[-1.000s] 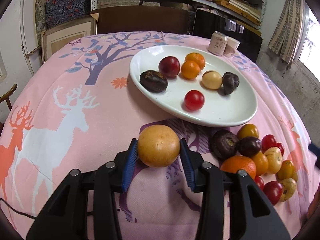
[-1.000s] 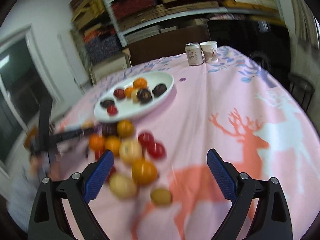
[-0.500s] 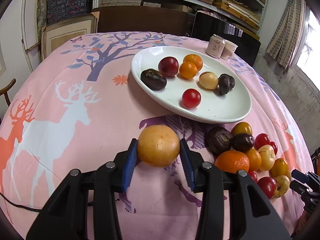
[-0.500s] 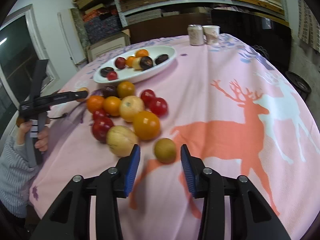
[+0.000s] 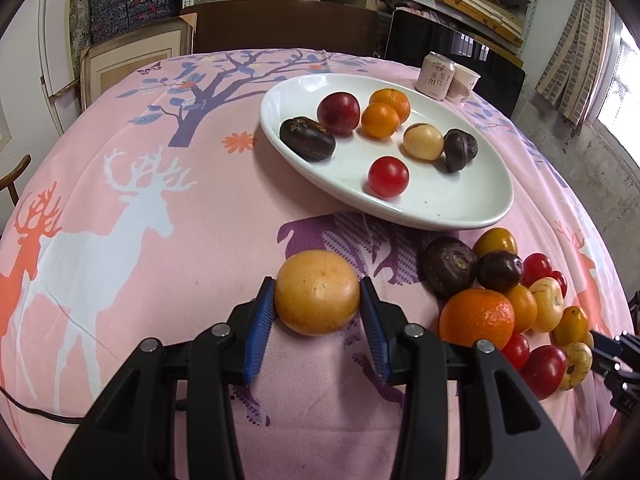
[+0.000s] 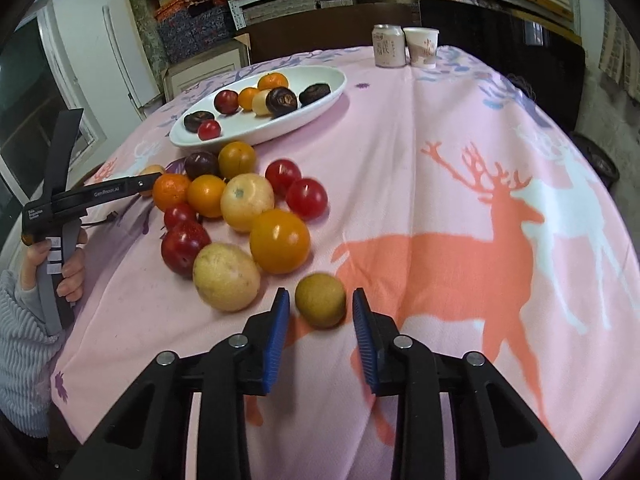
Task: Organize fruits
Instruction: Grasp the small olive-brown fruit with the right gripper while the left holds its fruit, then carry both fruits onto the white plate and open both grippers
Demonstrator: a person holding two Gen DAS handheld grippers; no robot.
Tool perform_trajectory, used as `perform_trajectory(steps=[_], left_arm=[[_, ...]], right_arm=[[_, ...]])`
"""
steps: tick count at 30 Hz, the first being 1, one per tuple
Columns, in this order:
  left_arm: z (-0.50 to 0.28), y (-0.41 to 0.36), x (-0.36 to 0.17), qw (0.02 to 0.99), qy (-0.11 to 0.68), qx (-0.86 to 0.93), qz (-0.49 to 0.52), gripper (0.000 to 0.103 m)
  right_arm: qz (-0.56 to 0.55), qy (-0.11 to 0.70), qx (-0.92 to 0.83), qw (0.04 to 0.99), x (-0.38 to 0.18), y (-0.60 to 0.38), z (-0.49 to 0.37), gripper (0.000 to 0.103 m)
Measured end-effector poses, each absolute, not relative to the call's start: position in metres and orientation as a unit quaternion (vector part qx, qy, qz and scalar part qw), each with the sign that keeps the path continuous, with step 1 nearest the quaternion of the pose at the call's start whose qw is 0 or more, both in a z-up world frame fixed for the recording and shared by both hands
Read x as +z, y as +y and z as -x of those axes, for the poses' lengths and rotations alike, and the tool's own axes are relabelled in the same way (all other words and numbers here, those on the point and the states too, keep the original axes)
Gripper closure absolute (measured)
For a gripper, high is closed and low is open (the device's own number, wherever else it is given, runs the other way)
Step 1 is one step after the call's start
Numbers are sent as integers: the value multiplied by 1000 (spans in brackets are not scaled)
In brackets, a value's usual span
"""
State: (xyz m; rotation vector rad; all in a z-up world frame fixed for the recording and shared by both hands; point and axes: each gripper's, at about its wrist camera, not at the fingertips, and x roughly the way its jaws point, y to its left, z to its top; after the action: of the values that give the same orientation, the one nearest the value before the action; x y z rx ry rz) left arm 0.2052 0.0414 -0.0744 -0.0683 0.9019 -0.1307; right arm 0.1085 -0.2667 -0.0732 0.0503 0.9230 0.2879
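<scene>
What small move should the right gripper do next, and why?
Probably lift the small brown fruit a little off the cloth: the right gripper has its fingers on both sides of it, and the white plate lies farther back.

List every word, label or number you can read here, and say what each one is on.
"GenRobot.AI": side of the left gripper, seen from the right wrist.
Small white print on its handle: too small to read.
Can: Chinese characters, too blurred to read.
Paper cup: red characters, unreadable.
Nothing else carries text.
</scene>
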Motion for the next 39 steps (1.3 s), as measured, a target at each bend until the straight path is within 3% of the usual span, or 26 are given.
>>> perform_trajectory(steps=[9, 18, 25, 32, 33, 34, 36, 39], left_arm=[[-205, 41, -74, 898, 434, -63, 32, 61], [-193, 42, -40, 922, 381, -58, 35, 61], [-248, 13, -17, 918, 387, -78, 33, 61], [-298, -3, -30, 909, 406, -83, 38, 61], [-303, -4, -35, 907, 411, -85, 42, 61], [-306, -3, -38, 905, 414, -86, 47, 61], [-308, -1, -46, 900, 423, -93, 53, 61], [-302, 2, -42, 906, 411, -91, 47, 51]], right_arm=[[-9, 445, 139, 885, -77, -261, -109, 76], [-81, 408, 152, 897, -45, -292, -131, 77], [-97, 363, 202, 904, 3, -256, -213, 77], [-100, 382, 238, 887, -17, -212, -276, 76], [-96, 381, 242, 887, -22, -209, -277, 68], [-92, 381, 242, 888, -27, -208, -277, 47], [-92, 383, 232, 889, -32, -214, -276, 43], [-121, 376, 236, 888, -29, -230, -274, 43]])
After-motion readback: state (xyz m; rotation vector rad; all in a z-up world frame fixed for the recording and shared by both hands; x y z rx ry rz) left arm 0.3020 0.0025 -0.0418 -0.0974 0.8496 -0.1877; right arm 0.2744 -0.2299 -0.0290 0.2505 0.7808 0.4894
